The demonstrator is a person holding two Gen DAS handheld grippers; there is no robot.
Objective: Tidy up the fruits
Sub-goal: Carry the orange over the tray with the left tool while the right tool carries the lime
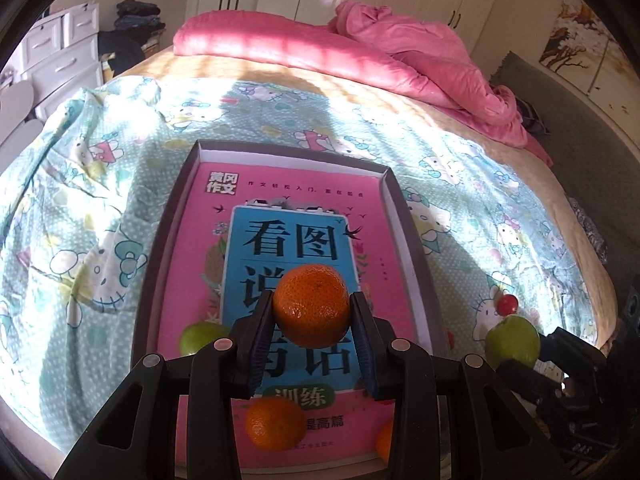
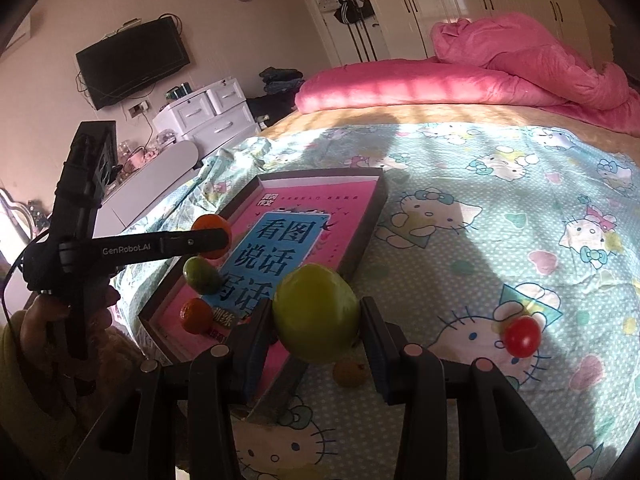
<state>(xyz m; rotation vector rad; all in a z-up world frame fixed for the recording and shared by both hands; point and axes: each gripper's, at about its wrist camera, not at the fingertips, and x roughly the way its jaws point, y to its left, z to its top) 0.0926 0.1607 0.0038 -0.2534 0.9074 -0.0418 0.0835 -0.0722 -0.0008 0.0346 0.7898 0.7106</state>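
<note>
The orange (image 1: 311,305) has a dimpled, slightly shiny peel, pinched between the ribbed blue rubber-like pads (image 1: 262,350) of the matt black plastic left hand-held gripper (image 1: 312,354). At 3 o'clock of it, the green apple (image 2: 316,312) in the right hand-held gripper (image 2: 318,350) looks smooth and waxy. The pink book (image 1: 280,216) has a glossy paper cover inside a matt cardboard box (image 1: 404,208). The printed sheet (image 1: 80,216) is soft, creased cotton-like cloth; the pink blanket (image 1: 400,48) at 12 o'clock looks fleecy.
</note>
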